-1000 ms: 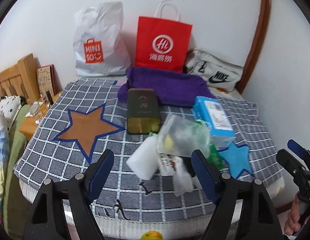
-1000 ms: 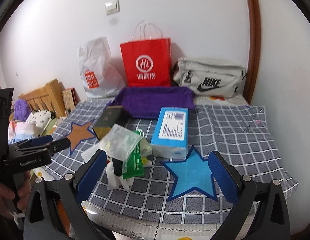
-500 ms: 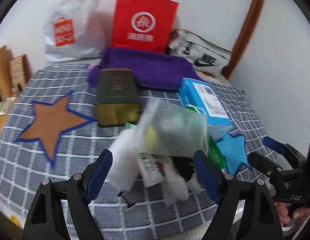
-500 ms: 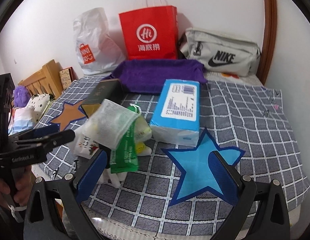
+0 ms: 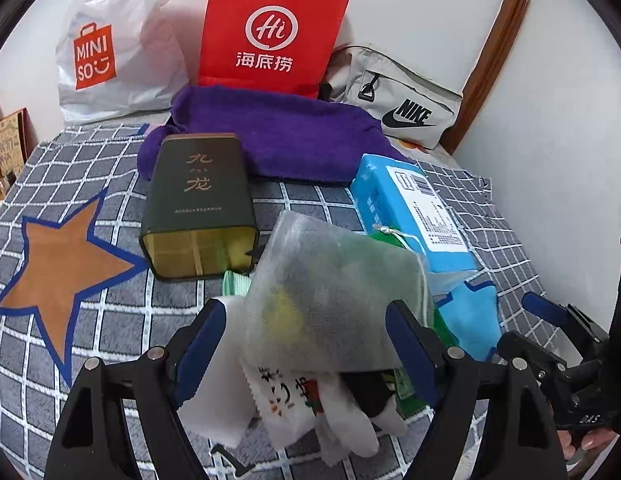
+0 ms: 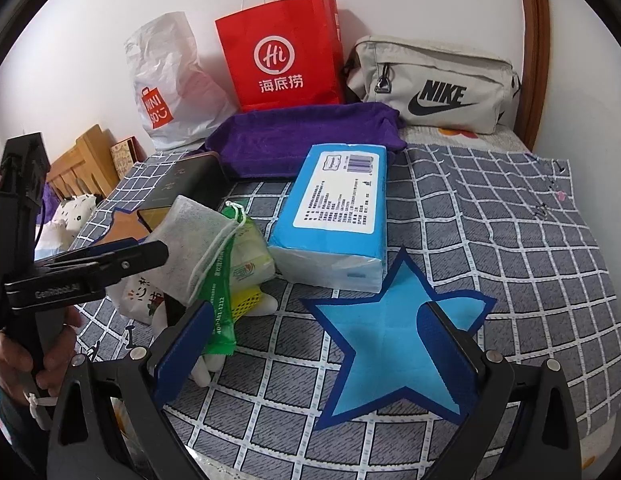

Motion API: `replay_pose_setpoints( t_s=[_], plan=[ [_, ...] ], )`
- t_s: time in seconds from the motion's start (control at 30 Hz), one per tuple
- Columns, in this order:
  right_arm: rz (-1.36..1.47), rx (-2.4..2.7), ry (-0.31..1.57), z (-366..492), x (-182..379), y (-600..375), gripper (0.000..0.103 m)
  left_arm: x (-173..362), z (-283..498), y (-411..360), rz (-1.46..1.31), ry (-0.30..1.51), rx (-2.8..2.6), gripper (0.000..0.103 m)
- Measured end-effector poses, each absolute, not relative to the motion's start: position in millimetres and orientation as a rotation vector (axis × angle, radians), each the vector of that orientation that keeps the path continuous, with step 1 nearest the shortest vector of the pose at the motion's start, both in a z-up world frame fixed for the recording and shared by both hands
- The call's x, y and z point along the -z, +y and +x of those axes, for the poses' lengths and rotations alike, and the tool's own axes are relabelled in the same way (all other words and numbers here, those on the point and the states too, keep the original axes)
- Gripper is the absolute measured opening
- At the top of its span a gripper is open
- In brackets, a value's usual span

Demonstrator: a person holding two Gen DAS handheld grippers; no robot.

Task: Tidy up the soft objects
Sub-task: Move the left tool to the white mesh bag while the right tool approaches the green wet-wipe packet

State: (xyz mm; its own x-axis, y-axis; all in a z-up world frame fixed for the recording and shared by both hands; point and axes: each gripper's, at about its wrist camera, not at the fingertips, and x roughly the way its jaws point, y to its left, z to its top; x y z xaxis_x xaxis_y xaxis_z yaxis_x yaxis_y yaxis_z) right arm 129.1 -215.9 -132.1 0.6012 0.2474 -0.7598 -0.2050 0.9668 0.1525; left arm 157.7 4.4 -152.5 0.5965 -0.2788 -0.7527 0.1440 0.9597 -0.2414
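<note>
White plastic bag (image 5: 110, 48): "MINISO". Red paper bag (image 5: 270, 28): "Hi", "海底捞". Grey waist bag (image 6: 434, 80): "NIKE" with swoosh. Dark tin (image 5: 198, 188): "九龙". Green packet (image 6: 220, 304): digits, partly "400-181-1212". Left gripper (image 6: 122, 258) body: "GenRobot.AI".

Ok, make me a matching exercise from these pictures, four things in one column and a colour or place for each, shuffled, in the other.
Things:
1. Nike bag
2. folded towel
3. tissue pack
4. dark tea tin

Descriptions:
A. purple, lying in front of the red paper bag
B. beside the brown star
C. grey, against the wall on the right
D. light blue with a white label, next to the blue star

Pairs: 1-C, 2-A, 3-D, 4-B
</note>
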Motion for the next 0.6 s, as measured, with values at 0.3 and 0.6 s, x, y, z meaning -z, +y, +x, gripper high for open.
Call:
replay_pose_setpoints(
  t_s=[0.3,0.6],
  plan=[
    [0.054,-0.297,0.890,134.3,138.2,-213.0,0.101,157.7,161.9,0.4,-0.142,0.892,0.286,0.040],
    [0.024,-0.377,0.903,134.2,143.7,-186.1,0.101,151.9,152.0,9.2,-0.156,0.852,0.332,0.011]
  ],
)
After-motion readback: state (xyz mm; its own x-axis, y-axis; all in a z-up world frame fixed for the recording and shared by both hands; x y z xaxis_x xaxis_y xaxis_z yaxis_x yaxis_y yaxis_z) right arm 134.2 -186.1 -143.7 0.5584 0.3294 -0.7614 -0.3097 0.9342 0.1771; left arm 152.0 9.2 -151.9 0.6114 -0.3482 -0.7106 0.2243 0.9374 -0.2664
